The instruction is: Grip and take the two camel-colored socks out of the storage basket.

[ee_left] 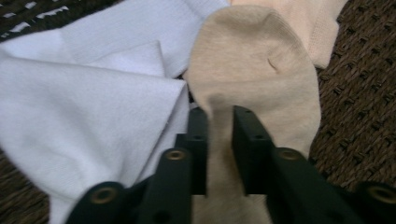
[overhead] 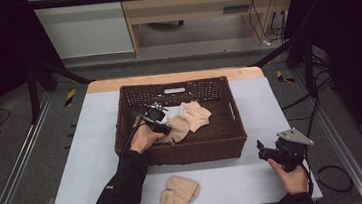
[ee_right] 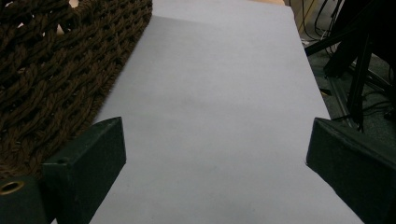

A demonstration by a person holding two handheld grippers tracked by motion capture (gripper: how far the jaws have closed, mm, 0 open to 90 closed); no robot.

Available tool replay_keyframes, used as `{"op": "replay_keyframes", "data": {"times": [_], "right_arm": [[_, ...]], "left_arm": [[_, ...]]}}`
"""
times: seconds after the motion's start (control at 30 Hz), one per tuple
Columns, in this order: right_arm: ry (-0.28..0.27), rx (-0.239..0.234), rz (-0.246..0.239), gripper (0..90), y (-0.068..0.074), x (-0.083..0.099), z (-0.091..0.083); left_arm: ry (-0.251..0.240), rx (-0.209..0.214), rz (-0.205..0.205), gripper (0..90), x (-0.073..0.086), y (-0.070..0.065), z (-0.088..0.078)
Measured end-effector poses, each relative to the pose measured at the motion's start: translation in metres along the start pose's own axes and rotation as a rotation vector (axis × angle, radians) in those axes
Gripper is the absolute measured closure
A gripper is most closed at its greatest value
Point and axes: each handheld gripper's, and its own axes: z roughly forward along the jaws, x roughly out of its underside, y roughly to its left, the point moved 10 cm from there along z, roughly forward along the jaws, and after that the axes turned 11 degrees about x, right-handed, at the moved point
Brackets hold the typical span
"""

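A brown wicker basket [overhead: 139, 157] stands mid-table with beige and white socks inside. My left gripper [overhead: 164, 128] reaches into it and is shut on a beige sock [ee_left: 252, 79], its jaws pinching the fabric between them. Beside that sock lies a white sock [ee_left: 84, 102]. A second beige sock [overhead: 198, 114] rests farther right in the basket. Another beige sock [overhead: 178, 193] lies on the table in front of the basket. My right gripper [overhead: 264, 150] hovers over the table at the basket's right front corner, jaws wide apart with nothing between them.
The table [overhead: 259, 99] has a pale grey-blue cover. The basket wall [ee_right: 51, 70] stands close on the left in the right gripper view. Dark frame legs and cables [overhead: 311, 69] flank the table on the floor.
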Motion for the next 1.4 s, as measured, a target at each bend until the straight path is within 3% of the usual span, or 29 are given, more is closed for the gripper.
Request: {"op": "replay_keyframes", "data": {"times": [0.2,0.3,0.57,0.87,1.17,1.4], "right_arm": [[0.000,0.002,-0.001,5.1,-0.001,0.000,0.000],[-0.001,0.004,0.001,5.1,-0.001,0.000,0.000],[-0.007,0.008,0.001,5.1,-0.003,-0.001,-0.001],[-0.005,0.009,0.005,5.1,-0.002,-0.001,-0.001],[-0.008,0.013,0.000,5.1,-0.003,-0.001,-0.001],[-0.007,0.012,0.005,5.1,-0.003,-0.001,-0.002]], "left_arm": [[-0.045,0.012,-0.001,87.9,-0.006,-0.002,-0.007],[-0.115,0.017,0.000,88.3,-0.015,-0.004,-0.014],[-0.320,0.011,0.083,88.5,-0.041,-0.014,-0.040],[-0.527,0.002,0.119,88.6,-0.062,-0.025,-0.082],[-0.645,0.005,0.136,88.6,-0.068,-0.035,-0.125],[-0.727,0.027,0.165,88.6,-0.069,-0.055,-0.157]]}}
